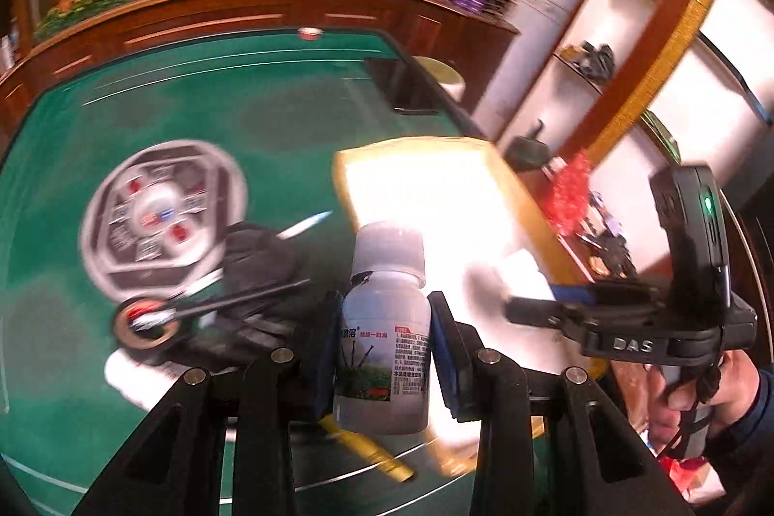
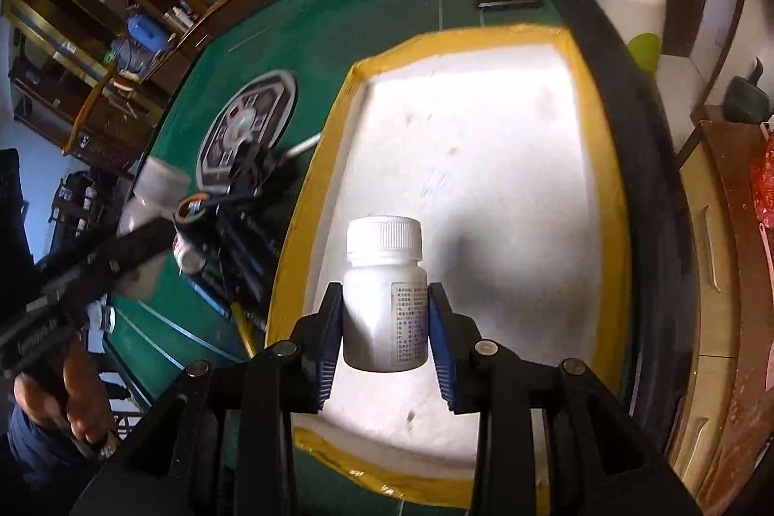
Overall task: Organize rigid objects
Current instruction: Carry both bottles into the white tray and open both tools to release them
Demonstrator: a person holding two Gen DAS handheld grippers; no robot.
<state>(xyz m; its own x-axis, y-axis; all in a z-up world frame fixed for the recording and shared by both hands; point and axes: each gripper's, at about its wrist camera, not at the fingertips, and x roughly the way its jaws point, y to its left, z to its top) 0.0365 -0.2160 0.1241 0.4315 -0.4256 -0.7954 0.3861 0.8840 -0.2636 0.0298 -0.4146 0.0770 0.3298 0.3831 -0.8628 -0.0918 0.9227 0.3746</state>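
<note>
- Left wrist view: a white labelled bottle [image 1: 384, 332] with a grey-white cap is clamped between the blue pads [image 1: 442, 351] of the left gripper [image 1: 382, 351], the fingers being closed against its sides.
- The bottle is held upright above the green mahjong table [image 1: 193, 95], just beside the near-left edge of a white tray with a yellow rim [image 1: 346, 177].
- A blurred heap of dark items [image 1: 256, 274], a roll of tape [image 1: 145, 322] and a yellow pen-like item [image 1: 372, 453] are seen on the felt to the left and below.
- The right gripper [image 1: 532, 308] is seen at the right, over the tray; what it grips cannot be told here.
- Right wrist view: a second white bottle [image 2: 384, 298] with a ribbed cap is gripped by the right gripper [image 2: 384, 332], its blue pads [image 2: 438, 346] pressed on both sides.
- This bottle is held upright over the white inside of the tray [image 2: 483, 177], near its front.
- The left gripper [image 2: 96, 269] is seen at the left, blurred, over the table.
</note>
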